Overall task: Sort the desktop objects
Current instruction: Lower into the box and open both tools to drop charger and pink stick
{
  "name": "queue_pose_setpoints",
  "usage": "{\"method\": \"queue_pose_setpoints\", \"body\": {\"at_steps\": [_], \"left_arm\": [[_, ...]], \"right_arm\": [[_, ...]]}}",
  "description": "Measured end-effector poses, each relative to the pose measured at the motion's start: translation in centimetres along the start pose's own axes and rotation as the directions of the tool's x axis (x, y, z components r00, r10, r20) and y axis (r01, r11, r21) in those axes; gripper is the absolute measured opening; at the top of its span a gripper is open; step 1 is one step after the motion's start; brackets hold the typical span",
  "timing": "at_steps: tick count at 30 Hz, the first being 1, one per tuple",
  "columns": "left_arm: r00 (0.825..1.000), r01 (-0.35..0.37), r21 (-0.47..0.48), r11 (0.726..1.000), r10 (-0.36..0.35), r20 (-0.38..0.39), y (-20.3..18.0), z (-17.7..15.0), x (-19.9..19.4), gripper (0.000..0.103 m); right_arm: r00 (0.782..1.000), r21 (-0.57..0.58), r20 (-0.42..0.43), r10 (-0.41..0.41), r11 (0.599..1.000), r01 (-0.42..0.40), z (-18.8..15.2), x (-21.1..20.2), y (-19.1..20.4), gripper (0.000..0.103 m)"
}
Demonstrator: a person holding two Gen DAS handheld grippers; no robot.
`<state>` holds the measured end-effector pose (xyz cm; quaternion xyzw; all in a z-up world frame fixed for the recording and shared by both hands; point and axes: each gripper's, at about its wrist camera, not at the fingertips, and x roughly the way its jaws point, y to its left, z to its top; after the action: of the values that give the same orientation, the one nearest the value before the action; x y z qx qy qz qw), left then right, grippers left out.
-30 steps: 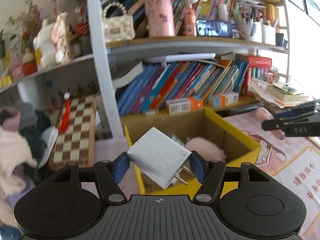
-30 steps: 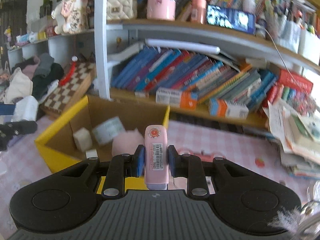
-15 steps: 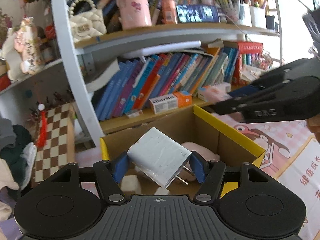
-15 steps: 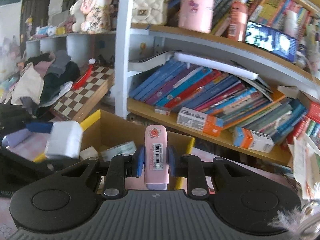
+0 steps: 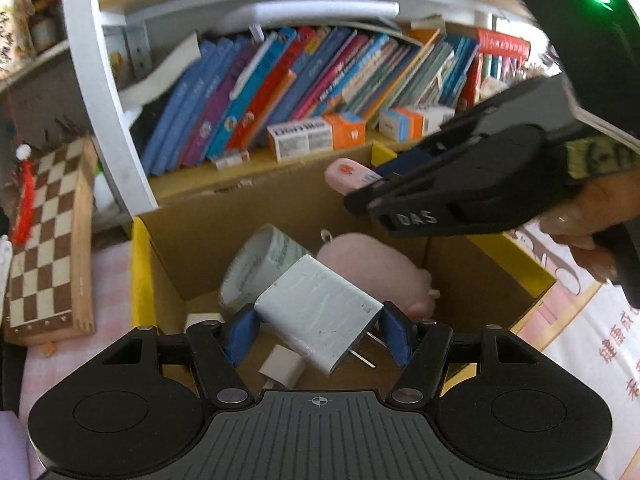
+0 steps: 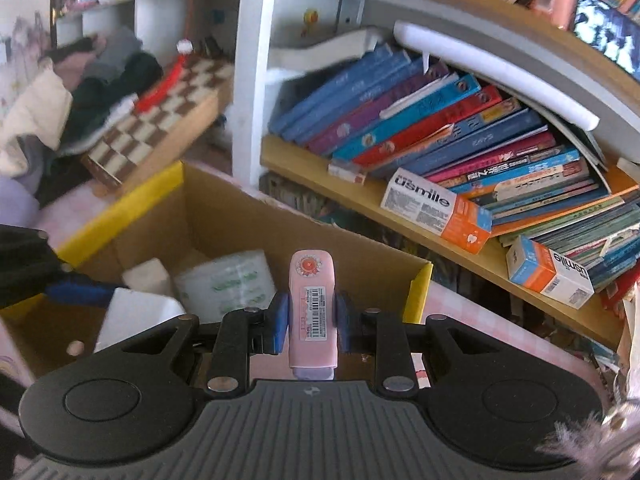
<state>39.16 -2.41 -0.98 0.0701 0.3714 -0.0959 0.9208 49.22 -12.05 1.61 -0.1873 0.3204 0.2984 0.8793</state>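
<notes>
Your left gripper is clamped on the white wall charger, held above the yellow-rimmed cardboard box. Your right gripper, nearly closed, pinches the pink correction tape over that box's far side.

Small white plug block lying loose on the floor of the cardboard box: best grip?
Grip the small white plug block across its two flat side faces, coming from above through the box's open top. It lies flat on the floor, below the charger in the left gripper. Its prong end is hard to see; stay on the body.
</notes>
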Motion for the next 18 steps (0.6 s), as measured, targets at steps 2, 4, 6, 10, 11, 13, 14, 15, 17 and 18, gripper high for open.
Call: {"method": "queue_pose_setpoints", "body": {"at_steps": [2,4,6,10,11,13,14,15,17,18], "left_arm": [[1.000,0.009,0.004,1.000,-0.009,-0.021,-0.1,0.0,0.6,0.065],[0.999,0.022,-0.002,1.000,-0.022,-0.037,-0.1,-0.1,1.0,0.065],[0.998,0.038,-0.013,0.999,-0.039,-0.052,0.0,-0.1,1.3,0.065],[0.995,0.066,-0.046,0.997,-0.069,-0.074,0.5,-0.1,1.6,0.065],[0.994,0.071,-0.053,0.996,-0.075,-0.078,0.6,-0.1,1.7,0.065],[0.993,0.082,-0.068,0.994,-0.087,-0.085,0.7,-0.1,1.7,0.065],[0.992,0.087,-0.077,0.993,-0.094,-0.088,0.8,-0.1,1.8,0.065],[0.991,0.093,-0.085,0.992,-0.101,-0.091,0.9,-0.1,1.9,0.065],[0.988,0.106,-0.103,0.989,-0.117,-0.099,1.2,-0.1,2.1,0.065],[0.987,0.113,-0.112,0.987,-0.125,-0.102,1.3,-0.1,2.1,0.065]], "right_arm": [[1.000,-0.018,-0.026,-0.001,1.000,0.000,0.1,1.1,-0.1,0.023],[0.999,-0.035,-0.052,0.001,0.999,-0.002,0.2,2.0,-0.2,0.023],[0.997,-0.051,-0.079,0.002,0.999,-0.006,0.2,2.9,-0.2,0.023],[0.992,-0.066,-0.126,0.008,0.998,-0.017,0.0,4.3,-0.4,0.023],[0.991,-0.067,-0.133,0.011,0.998,-0.020,-0.1,4.5,-0.4,0.023],[0.990,-0.068,-0.138,0.014,0.997,-0.024,-0.1,4.9,-0.4,0.023],[0.990,-0.069,-0.139,0.016,0.997,-0.026,0.0,5.0,-0.4,0.023],[0.990,-0.070,-0.141,0.018,0.997,-0.028,0.1,5.1,-0.4,0.023],[0.989,-0.072,-0.146,0.021,0.997,-0.032,0.2,5.3,-0.5,0.023],[0.989,-0.073,-0.148,0.022,0.997,-0.033,0.3,5.4,-0.5,0.023]]}}
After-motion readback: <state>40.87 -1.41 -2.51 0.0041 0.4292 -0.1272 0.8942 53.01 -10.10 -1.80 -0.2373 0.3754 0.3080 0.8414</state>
